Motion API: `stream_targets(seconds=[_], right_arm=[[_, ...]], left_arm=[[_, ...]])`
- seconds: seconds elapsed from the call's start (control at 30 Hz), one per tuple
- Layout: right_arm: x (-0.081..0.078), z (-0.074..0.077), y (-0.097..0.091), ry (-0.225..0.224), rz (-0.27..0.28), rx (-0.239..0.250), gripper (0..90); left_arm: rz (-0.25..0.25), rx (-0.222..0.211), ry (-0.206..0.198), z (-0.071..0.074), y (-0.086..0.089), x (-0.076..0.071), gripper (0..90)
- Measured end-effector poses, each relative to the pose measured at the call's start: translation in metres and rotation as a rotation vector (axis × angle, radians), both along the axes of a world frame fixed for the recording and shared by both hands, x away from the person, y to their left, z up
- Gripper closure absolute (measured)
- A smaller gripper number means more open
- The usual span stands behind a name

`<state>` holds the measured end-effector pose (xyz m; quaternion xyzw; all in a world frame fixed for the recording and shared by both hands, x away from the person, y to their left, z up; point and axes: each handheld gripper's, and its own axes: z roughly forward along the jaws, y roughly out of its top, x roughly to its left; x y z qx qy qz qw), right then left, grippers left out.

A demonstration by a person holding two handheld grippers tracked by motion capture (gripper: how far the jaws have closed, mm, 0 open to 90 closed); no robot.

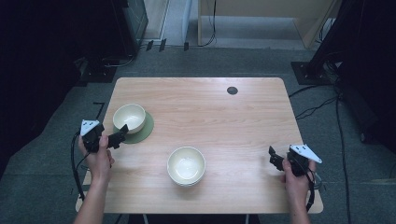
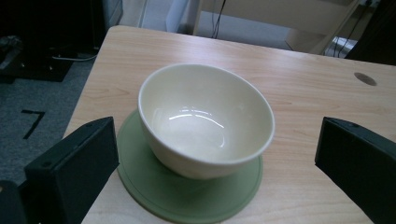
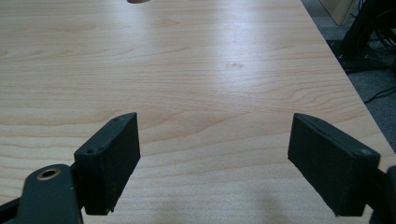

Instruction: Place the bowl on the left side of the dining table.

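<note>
So my left gripper [image 1: 117,135] is sitting right at the near-left edge of the green mat [image 1: 145,132], jaws spread wide, nothing between them. Looking along it, the bowl [image 2: 205,119] is dead ahead and centred in the gap, standing upright on the mat [image 2: 187,200]; the jaw tips reach about level with the mat's near edge on both sides but I'm not touching the bowl or, as far as I can tell, the mat. From above that bowl [image 1: 129,117] is just past my jaw tips, slightly to their right. There's a second bowl [image 1: 186,165], which looks like a stack of two, well off to the right of this gripper, roughly midway between my two hands on the table [image 1: 243,121]. My right gripper [image 1: 274,157] is over by the right edge, jaws also wide apart with only bare wood ahead of them; the stack is off to its left, well apart from it.
</note>
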<state>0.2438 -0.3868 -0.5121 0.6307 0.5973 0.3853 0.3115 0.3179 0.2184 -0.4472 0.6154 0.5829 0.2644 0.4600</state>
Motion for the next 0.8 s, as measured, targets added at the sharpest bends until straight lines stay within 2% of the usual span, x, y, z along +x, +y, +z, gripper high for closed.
stream_targets(seconds=[0.33, 0.8], right_arm=[[-0.001, 0.000, 0.000, 0.000, -0.002, -0.001, 17.0], [-0.001, -0.001, 0.000, 0.001, -0.007, 0.000, 17.1]], left_arm=[[-0.019, 0.026, -0.029, -0.012, -0.005, -0.026, 0.0], [-0.045, 0.073, 0.018, -0.036, -0.005, -0.046, 0.0]])
